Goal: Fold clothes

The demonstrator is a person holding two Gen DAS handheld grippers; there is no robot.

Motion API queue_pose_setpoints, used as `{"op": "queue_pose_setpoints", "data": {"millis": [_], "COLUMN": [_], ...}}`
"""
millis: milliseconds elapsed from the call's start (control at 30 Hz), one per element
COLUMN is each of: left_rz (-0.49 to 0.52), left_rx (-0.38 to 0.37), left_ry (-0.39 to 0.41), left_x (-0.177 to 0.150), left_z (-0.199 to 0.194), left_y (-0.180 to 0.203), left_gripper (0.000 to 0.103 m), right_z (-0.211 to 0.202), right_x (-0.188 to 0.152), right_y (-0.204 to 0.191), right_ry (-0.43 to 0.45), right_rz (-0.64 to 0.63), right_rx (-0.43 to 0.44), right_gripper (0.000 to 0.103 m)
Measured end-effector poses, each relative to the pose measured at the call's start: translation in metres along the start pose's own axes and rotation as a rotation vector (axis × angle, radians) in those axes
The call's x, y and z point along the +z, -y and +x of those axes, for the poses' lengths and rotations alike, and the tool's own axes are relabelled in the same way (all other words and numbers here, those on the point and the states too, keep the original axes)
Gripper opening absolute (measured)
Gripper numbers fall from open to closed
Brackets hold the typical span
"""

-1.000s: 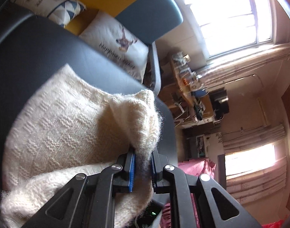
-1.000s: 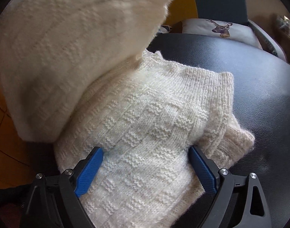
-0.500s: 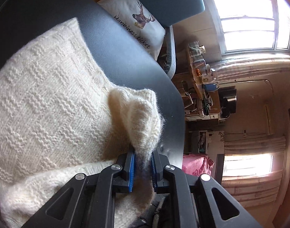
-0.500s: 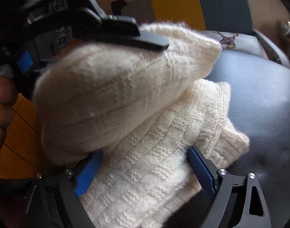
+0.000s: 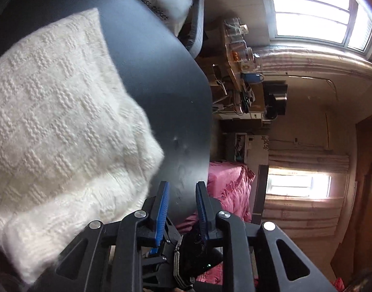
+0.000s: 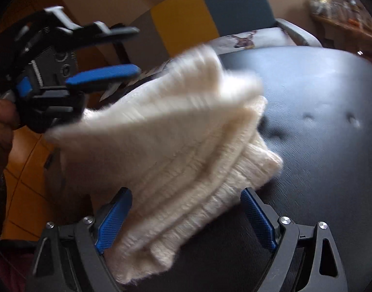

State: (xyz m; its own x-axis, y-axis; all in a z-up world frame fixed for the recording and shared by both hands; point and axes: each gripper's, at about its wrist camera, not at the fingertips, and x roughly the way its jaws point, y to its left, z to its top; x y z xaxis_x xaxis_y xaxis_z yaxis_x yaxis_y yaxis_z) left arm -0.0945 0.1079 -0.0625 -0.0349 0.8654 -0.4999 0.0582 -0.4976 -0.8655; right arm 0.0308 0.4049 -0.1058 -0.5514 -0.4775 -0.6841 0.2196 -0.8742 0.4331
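A cream knitted sweater [image 5: 54, 121] lies folded on the round black table [image 5: 161, 77]. My left gripper [image 5: 181, 194] stands open just right of the sweater's edge, with nothing between its blue pads. In the right wrist view the sweater [image 6: 176, 160] sits between the wide-open fingers of my right gripper [image 6: 186, 209], its blurred top layer dropping onto the stack. The left gripper [image 6: 137, 50] hovers open at the upper left there, above the sweater and apart from it.
A deer-print cushion [image 6: 249, 40] rests on a yellow and teal seat [image 6: 210, 12] behind the table. Pink fabric [image 5: 227, 189] lies past the table edge. A cluttered desk [image 5: 239, 56] stands under bright windows. A hand [image 6: 1, 121] holds the left gripper.
The left gripper has opened and let go of the sweater flap it carried over. The flap now falls onto the folded stack. The right gripper stays open around the sweater.
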Motion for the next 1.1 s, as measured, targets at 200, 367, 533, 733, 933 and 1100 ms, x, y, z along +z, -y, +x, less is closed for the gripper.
{"op": "queue_pose_setpoints", "data": {"millis": [200, 367, 533, 733, 933, 1100], "left_rz": [0.197, 0.328, 0.399, 0.513, 0.643, 0.694], "left_rx": [0.014, 0.181, 0.334, 0.374, 0.37, 0.373], "left_ry": [0.069, 0.264, 0.336, 0.306, 0.151, 0.052], "left_x": [-0.005, 0.013, 0.017, 0.007, -0.013, -0.037], "left_z": [-0.055, -0.129, -0.146, -0.122, -0.075, -0.047], "left_y": [0.029, 0.008, -0.035, -0.062, -0.072, -0.085], "left_gripper": [0.02, 0.021, 0.021, 0.021, 0.021, 0.02], "right_z": [-0.038, -0.078, -0.05, 0.014, 0.016, 0.009], "right_x": [-0.017, -0.015, 0.018, 0.032, 0.008, -0.017], "right_y": [0.011, -0.023, -0.076, -0.121, -0.094, -0.069], "right_ry": [0.077, 0.147, 0.022, -0.173, -0.175, -0.153], "right_rz": [0.107, 0.02, -0.136, -0.219, -0.052, 0.098], "right_rx": [-0.002, 0.147, 0.352, 0.38, 0.407, 0.419], "right_gripper": [0.092, 0.092, 0.098, 0.098, 0.098, 0.091]}}
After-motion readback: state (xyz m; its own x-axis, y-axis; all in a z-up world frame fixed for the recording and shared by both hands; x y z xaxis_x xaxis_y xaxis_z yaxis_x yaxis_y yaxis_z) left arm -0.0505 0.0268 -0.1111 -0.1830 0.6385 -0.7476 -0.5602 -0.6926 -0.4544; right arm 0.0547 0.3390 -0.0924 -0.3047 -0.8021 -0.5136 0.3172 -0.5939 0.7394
